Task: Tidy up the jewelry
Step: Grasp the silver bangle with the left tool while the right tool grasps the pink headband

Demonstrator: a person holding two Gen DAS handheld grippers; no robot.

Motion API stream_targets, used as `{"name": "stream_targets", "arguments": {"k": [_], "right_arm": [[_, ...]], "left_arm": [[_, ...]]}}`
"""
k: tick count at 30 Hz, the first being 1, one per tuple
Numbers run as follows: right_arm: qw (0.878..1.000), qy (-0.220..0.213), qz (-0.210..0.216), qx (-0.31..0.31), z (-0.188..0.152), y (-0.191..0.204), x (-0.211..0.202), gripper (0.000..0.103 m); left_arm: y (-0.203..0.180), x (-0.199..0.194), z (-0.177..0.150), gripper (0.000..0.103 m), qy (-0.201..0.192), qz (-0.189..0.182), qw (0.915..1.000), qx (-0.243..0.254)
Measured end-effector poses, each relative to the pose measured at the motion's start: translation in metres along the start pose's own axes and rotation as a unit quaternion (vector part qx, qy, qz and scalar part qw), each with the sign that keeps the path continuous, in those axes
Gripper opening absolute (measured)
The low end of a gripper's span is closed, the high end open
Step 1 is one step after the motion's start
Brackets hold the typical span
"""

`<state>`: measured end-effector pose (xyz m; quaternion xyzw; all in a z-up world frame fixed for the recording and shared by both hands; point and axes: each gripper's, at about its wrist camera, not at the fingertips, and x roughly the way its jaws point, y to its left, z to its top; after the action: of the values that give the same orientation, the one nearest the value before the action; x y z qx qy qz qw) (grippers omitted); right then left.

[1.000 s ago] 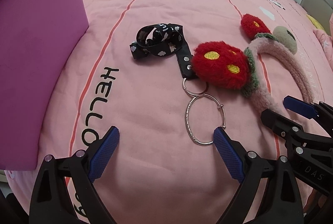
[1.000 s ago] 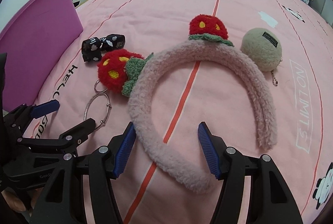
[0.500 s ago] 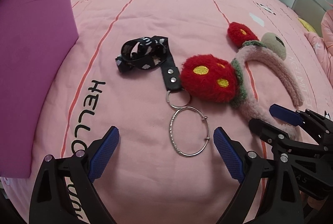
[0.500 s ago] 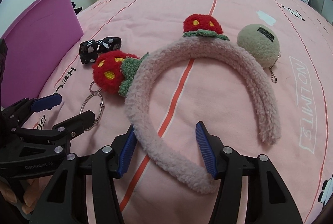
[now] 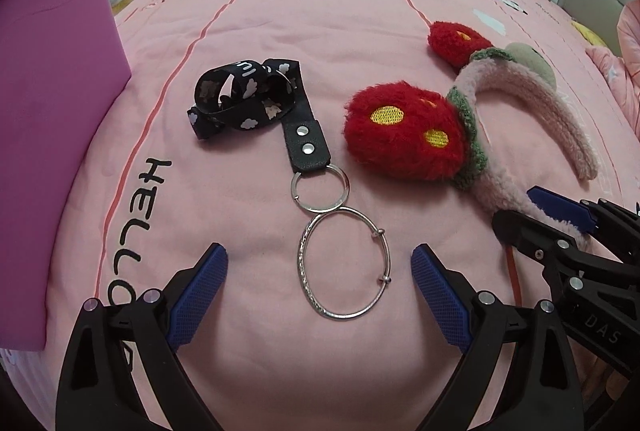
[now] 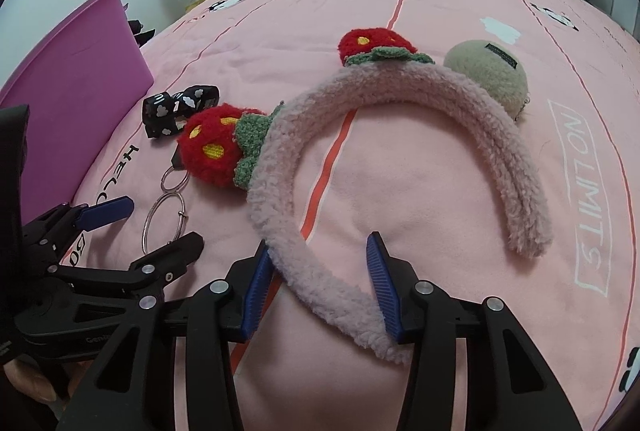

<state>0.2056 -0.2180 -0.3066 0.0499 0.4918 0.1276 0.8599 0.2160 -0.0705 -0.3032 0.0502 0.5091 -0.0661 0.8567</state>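
Observation:
A silver bangle (image 5: 343, 265) lies on the pink bedspread, touching the key ring of a black patterned strap (image 5: 256, 103). My left gripper (image 5: 319, 295) is open, its blue pads on either side of the bangle. A fluffy pink headband (image 6: 400, 135) with red strawberry pompoms (image 6: 210, 151) lies to the right. My right gripper (image 6: 320, 289) is open around the headband's near left end, its pads close to the fluff. The bangle (image 6: 164, 221) and the left gripper (image 6: 132, 231) also show in the right wrist view.
A purple bin (image 5: 48, 79) stands at the left on the bed. A beige plush ball keychain (image 6: 486, 79) lies beyond the headband. The bedspread (image 5: 320, 11) is soft and rounded, with clothes and furniture past its far edge.
Both grippers have moved forward and lower. The bangle now sits between the left pads, and the headband's end now sits between the right pads. Nothing is grasped.

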Motion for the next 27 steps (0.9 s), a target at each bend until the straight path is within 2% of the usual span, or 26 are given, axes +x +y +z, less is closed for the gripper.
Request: {"name": "stream_targets", "arguments": {"k": [2, 5, 7, 8, 9, 11, 16, 22, 27], "right_arm": [[1.0, -0.001, -0.003, -0.005, 0.0, 0.002, 0.001, 0.045], [1.0, 0.0, -0.003, -0.005, -0.001, 0.003, 0.0, 0.045], [1.0, 0.004, -0.006, -0.011, 0.0, 0.006, 0.0, 0.041], [1.0, 0.007, -0.004, -0.015, 0.001, 0.008, -0.001, 0.036], [1.0, 0.009, -0.002, -0.018, 0.001, 0.009, -0.002, 0.033], [1.0, 0.011, -0.003, -0.023, 0.002, 0.014, -0.003, 0.027], [1.0, 0.006, 0.011, -0.002, -0.001, 0.019, -0.011, 0.021], [0.997, 0.0, 0.048, 0.062, -0.012, 0.013, -0.037, 0.019], [0.996, -0.008, 0.047, 0.072, -0.026, 0.02, -0.068, 0.018]], "left_arm": [[0.0, 0.001, -0.002, 0.091, -0.006, 0.001, 1.0, 0.001], [-0.004, -0.004, -0.005, 0.078, -0.016, 0.0, 0.9998, 0.012], [-0.008, -0.008, -0.006, 0.058, -0.024, -0.004, 0.9995, 0.023], [-0.01, -0.01, -0.006, 0.054, -0.025, -0.004, 0.9993, 0.026], [-0.011, -0.011, -0.007, 0.043, -0.027, -0.004, 0.9992, 0.029], [-0.01, -0.013, -0.007, 0.041, -0.027, -0.006, 0.9993, 0.026], [-0.007, -0.023, -0.01, 0.041, -0.025, -0.013, 0.9992, 0.029], [-0.002, -0.047, -0.02, 0.041, -0.022, -0.031, 0.9988, 0.032], [0.002, -0.07, -0.025, 0.041, -0.026, -0.046, 0.9981, 0.03]]}}
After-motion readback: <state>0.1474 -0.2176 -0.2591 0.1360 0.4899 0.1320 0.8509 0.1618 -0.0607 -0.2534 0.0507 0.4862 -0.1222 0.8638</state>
